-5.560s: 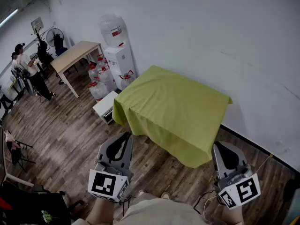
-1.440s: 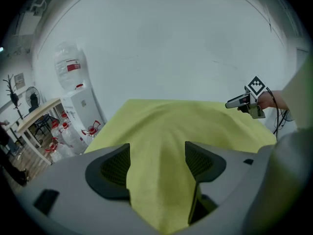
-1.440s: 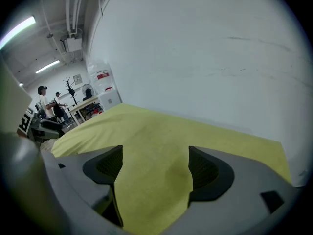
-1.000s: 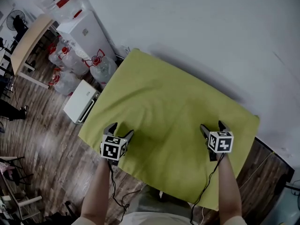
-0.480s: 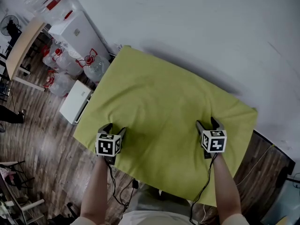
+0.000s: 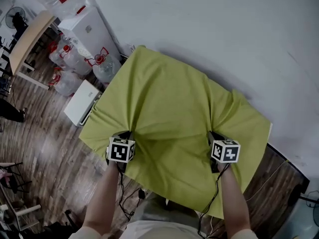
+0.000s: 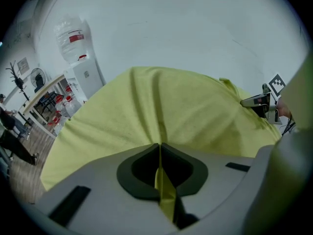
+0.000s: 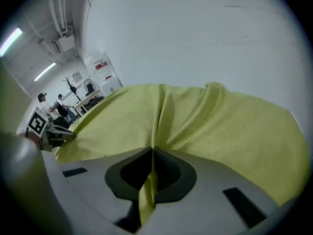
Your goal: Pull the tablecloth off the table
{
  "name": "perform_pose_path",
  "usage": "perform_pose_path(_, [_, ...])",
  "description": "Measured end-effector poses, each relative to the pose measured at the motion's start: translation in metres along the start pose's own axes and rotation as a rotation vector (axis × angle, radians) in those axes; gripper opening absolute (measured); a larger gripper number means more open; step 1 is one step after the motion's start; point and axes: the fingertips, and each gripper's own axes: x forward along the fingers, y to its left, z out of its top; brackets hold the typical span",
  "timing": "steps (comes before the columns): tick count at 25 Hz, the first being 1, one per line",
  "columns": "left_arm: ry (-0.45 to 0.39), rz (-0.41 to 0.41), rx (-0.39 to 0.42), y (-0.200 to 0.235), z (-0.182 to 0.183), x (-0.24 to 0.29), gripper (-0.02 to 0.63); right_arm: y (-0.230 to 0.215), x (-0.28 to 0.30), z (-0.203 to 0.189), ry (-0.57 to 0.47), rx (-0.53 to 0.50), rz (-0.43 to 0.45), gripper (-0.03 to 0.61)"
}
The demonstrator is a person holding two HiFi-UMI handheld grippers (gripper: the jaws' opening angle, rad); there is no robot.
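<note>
Standing left of the tablecloth (image 6: 169, 108), against the wall (image 6: 224, 29), are a white water dispenser (image 6: 89, 29) and several big water bottles (image 6: 75, 61) on the wood floor (image 6: 45, 148). A low white box (image 6: 83, 102) sits just beside the tablecloth's left edge. The yellow-green tablecloth lies spread over the bench, hiding it, with its edges hanging down. At the tablecloth's near left part, the left gripper (image 6: 124, 134) points down into it. Its fingers (image 7: 98, 180) have just closed and are clenched on a thin upright fold of the fabric, which runs between them. Creases fan out from that pinch towards the tablecloth's far side. At the near right part of the tablecloth, the right gripper (image 6: 213, 135) does the same: its fingers (image 8: 205, 195) have just closed and pinch a raised ridge of fabric. The tablecloth's far right corner is rumpled, with folds running back to this grip.
</note>
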Motion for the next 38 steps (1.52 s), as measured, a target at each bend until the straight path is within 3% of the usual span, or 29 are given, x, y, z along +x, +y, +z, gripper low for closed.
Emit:
perform_pose_path(5, [-0.094, -0.045, -0.03, -0.004, 0.005, -0.026, 0.023, 0.03, -0.014, 0.0, -0.059, -0.003, 0.075, 0.034])
perform_pose_path(10, [-0.182, -0.115, -0.088, -0.008, 0.014, -0.074, 0.023, 0.05, -0.06, 0.024, -0.189, -0.021, 0.076, 0.034])
perform_pose_path(15, [-0.253, -0.093, -0.087, -0.011, 0.017, -0.124, 0.023, 0.07, -0.111, 0.041, -0.247, -0.035, 0.111, 0.034])
perform_pose_path(21, [-0.424, -0.055, -0.163, 0.003, 0.044, -0.209, 0.023, 0.095, -0.198, 0.079, -0.403, -0.047, 0.151, 0.034])
perform_pose_path(38, [-1.009, 0.036, 0.072, -0.031, 0.207, -0.489, 0.023, 0.179, -0.49, 0.228, -0.979, -0.304, 0.169, 0.034])
